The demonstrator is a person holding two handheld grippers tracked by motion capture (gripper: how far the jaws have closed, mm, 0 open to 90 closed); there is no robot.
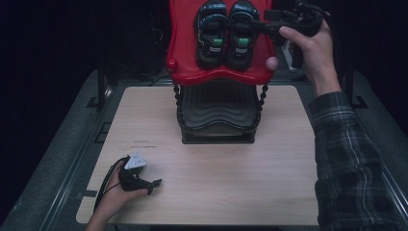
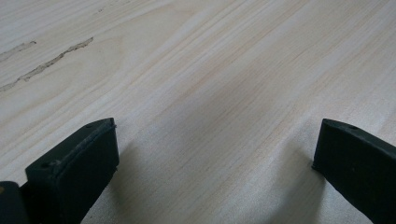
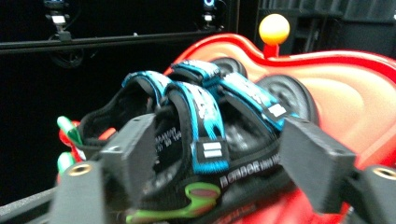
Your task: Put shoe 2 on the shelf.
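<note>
— High view first: where was the pair of sandals (image 1: 226,33)?

— Both sat side by side on the top tier of the red shelf rack (image 1: 183,43), which stood at the far middle of the wooden table (image 1: 216,173). The right gripper (image 1: 257,26) reached in from the right, its tips at the outer edge of the right sandal (image 1: 242,36).

— Was it gripping?

— No. In the right gripper view its jaws stood apart, one on either side of the sandal's blue-and-black straps (image 3: 201,116), the pads not pressing on them. A yellow knob (image 3: 274,29) rose from the rack behind.

— And the other hand?

— The left gripper (image 1: 154,185) lay low on the near left of the table, well apart from the rack. In the left gripper view its jaws were spread wide over bare wood (image 2: 210,93), with nothing between them.
</note>
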